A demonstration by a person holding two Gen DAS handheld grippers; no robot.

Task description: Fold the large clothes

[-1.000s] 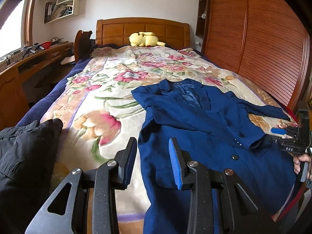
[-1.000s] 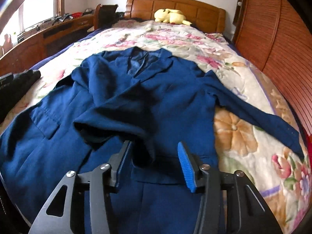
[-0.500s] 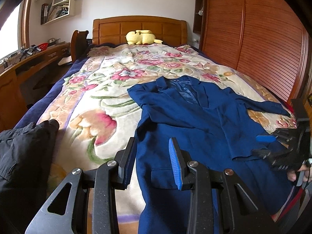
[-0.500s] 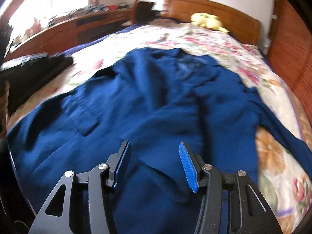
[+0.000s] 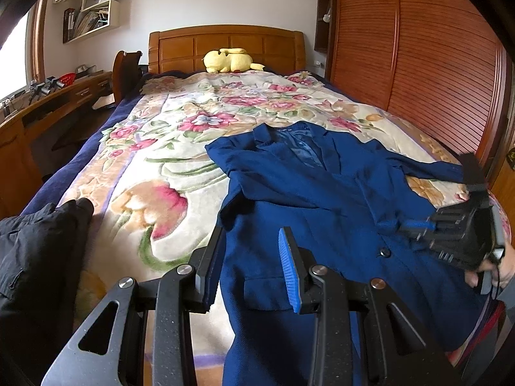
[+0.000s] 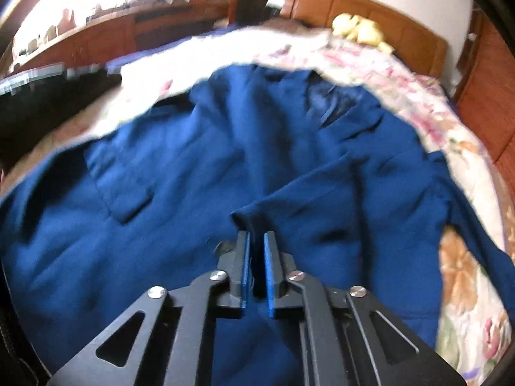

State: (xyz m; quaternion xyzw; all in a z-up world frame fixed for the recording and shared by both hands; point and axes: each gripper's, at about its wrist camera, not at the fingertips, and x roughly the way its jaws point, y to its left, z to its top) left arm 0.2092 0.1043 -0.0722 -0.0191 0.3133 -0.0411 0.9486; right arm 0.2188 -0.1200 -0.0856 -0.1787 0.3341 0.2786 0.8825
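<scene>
Lower left of the left view: black clothes [image 5: 35, 251], clear of the work. Left gripper [image 5: 251, 257] spread, hovering over the blazer [image 5: 305, 199] edge, gripping nothing. Blazer flat on the bed [image 5: 154, 173], collar toward the headboard, long axis up the frame. Right gripper [image 6: 256, 241] just closed, pinching a cuff fold straight ahead; nearer the sleeve, nothing blocking.

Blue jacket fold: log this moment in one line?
stage: sleeve grasp | right gripper: just closed on blue jacket sleeve end | left gripper: open, holding nothing
</scene>
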